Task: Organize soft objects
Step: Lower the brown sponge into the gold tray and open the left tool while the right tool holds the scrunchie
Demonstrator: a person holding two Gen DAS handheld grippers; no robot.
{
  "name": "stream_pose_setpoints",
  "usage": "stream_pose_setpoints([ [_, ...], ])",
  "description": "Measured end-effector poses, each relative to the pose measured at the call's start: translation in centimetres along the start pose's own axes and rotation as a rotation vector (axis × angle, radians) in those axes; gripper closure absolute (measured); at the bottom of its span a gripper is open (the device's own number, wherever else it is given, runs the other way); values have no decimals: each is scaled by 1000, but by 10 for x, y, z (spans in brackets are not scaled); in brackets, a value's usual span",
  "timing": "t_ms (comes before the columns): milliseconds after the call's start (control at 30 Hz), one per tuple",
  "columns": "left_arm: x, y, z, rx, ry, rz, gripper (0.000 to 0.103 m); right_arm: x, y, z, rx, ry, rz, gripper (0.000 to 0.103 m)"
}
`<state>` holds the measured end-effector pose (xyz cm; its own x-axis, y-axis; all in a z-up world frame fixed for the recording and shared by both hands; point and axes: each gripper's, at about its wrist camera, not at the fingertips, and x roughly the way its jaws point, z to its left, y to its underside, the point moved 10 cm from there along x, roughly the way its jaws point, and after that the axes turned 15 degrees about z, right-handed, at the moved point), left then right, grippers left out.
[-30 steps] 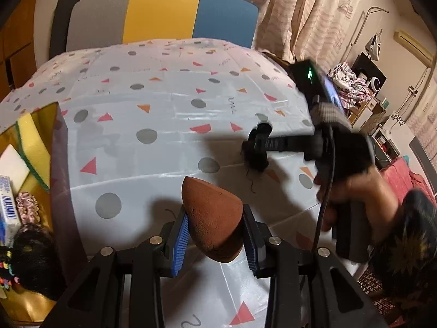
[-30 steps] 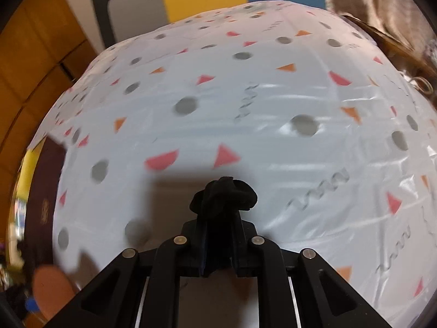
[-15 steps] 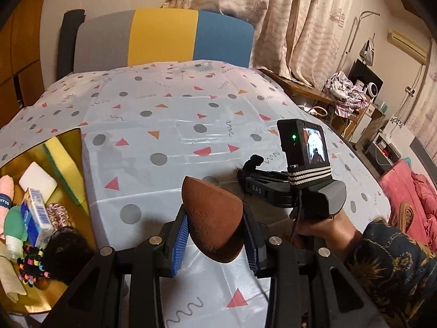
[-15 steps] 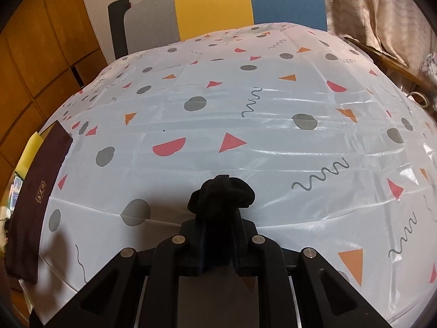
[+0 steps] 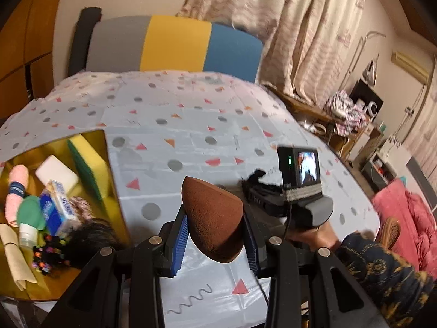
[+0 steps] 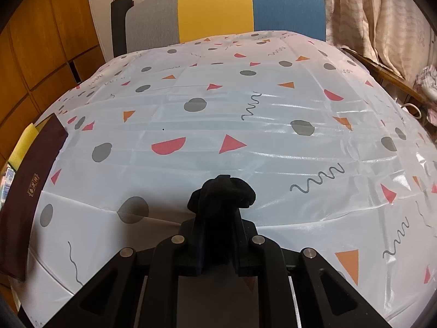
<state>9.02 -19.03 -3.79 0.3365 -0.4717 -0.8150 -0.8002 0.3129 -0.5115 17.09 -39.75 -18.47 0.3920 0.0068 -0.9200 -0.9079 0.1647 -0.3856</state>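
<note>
At about nine o'clock in the left wrist view the gold box (image 5: 114,191) sits on the counter (image 5: 191,125) already crowded with a sponge (image 5: 87,164), a pink roll (image 5: 17,188) and hair ties (image 5: 47,254), so it looks like the collecting place. The left claw (image 5: 215,232) is closed on the brown makeup sponge (image 5: 214,218), pinched lightly at the sides, likely to avoid crushing it. At three o'clock, the right claw (image 6: 217,235) is clamped on a bunched black cloth (image 6: 222,194) above the counter, probably also bound for the box.

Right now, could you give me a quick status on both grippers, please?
Left gripper shut on brown sponge. Right gripper shut on black cloth. Gold box to the left, path unobstructed.
</note>
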Motion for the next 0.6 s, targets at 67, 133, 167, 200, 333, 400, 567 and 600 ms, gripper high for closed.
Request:
stream_pose_setpoints([
  [67, -13, -3, 13, -33, 4, -21, 67, 0, 0, 0, -1, 2, -1, 88],
  [133, -27, -6, 29, -67, -7, -48, 67, 0, 0, -1, -1, 1, -2, 88],
  [167, -34, -8, 38, -85, -18, -61, 67, 0, 0, 0, -1, 0, -2, 88],
  [200, -39, -8, 48, -102, -25, -70, 67, 0, 0, -1, 0, -1, -3, 88],
  [333, -65, 2, 104, -191, -99, -96, 67, -1, 0, 0, 1, -3, -4, 88],
  [400, -75, 12, 133, -242, -144, -98, 67, 0, 0, 0, 2, -5, -5, 88],
  [567, -94, 48, 200, -382, -241, -95, 67, -1, 0, 0, 4, -8, -7, 88],
  [600, -95, 55, 209, -408, -247, -89, 67, -1, 0, 0, 4, -8, -7, 88],
])
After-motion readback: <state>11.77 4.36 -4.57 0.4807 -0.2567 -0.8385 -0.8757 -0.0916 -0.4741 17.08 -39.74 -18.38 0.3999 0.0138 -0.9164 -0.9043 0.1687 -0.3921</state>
